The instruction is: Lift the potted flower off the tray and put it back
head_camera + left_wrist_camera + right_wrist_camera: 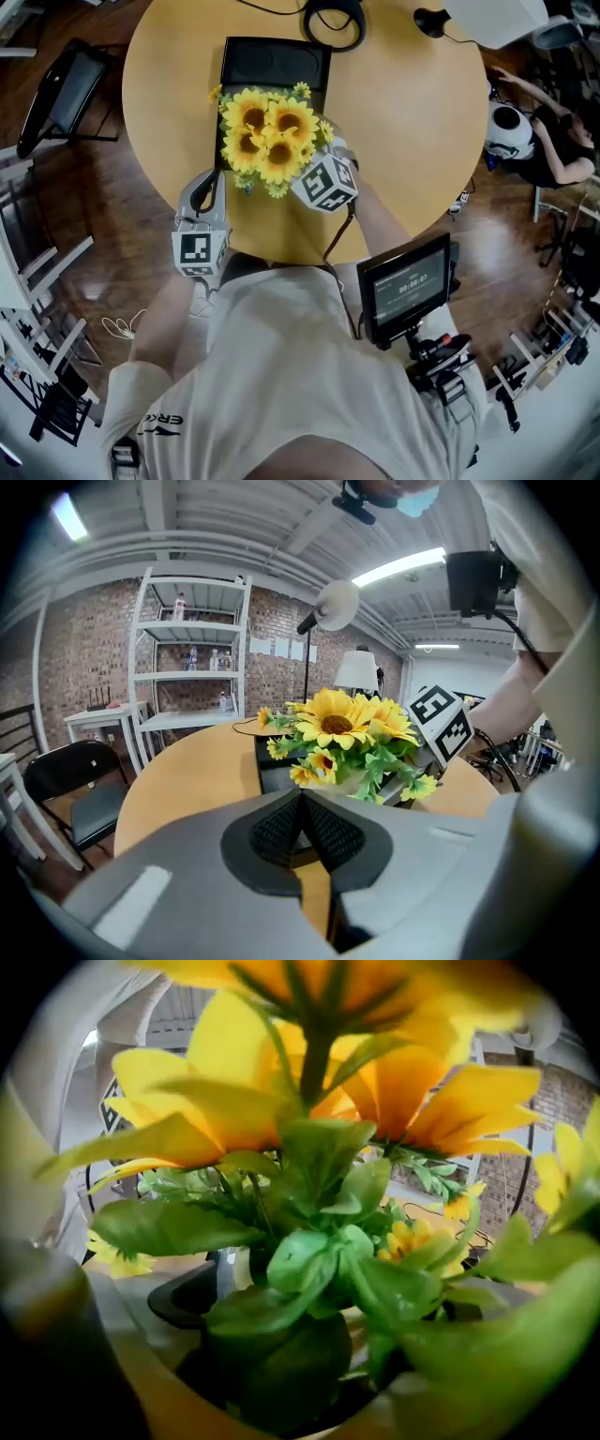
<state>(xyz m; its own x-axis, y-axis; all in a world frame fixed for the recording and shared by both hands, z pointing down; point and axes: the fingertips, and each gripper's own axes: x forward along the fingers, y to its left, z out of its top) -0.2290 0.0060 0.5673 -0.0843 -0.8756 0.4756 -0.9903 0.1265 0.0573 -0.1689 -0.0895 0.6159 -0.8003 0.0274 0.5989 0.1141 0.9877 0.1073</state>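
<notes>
Nearest our body, the left tool (206,187) hung at the near edge of the desk (412,122). Its jaws were pressed together on nothing, the forearm was held close at our side, and the tool tipped gently down toward the blooms. Just beyond it, to the right, our right forearm stretched over the desk with the wrist angled downward. The right tool (323,159) sat in among the potted flower (267,131) from the near right, its marker cube showing beside the petals. Its jaws stood wide apart with leaves and stems filling the gap, and neither pad pressed on anything we could see. The potted flower stood on the near end of the black tray (277,61), which ran toward the far side of the desk. We judged that no grip was made at this point. To do it well, we would need to go low, under the foliage, so the pads met the firm base of the plant and not its soft stems. We would then close squarely and lift straight up, clearing the tray's rim without tilting the blooms.
</notes>
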